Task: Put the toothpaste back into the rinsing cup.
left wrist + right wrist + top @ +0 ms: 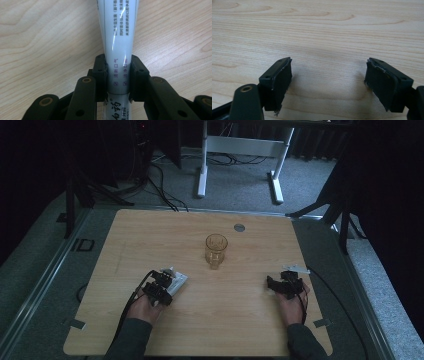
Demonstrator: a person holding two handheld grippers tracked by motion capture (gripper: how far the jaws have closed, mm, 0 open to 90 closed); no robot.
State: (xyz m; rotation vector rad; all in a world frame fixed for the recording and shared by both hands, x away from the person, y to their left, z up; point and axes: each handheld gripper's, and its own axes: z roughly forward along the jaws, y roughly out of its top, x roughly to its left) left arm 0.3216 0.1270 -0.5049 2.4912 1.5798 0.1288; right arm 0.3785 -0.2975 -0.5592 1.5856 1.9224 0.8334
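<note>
A white tube (118,37) printed with Chinese text lies on the wooden table (45,37), running straight away from the camera in the left gripper view. My left gripper (119,72) is shut on it, with both black pads pressed against its sides. In the high view that left gripper (162,286) rests on the table at the front left. My right gripper (328,77) stands open just above bare wood with nothing between its pads. It sits at the front right in the high view (280,285).
An amber drinking glass (216,251) stands upright near the middle of the table (150,235), beyond and between both grippers. A small grey disc (239,227) is set into the far side of the tabletop. Desk legs and cables lie on the floor beyond.
</note>
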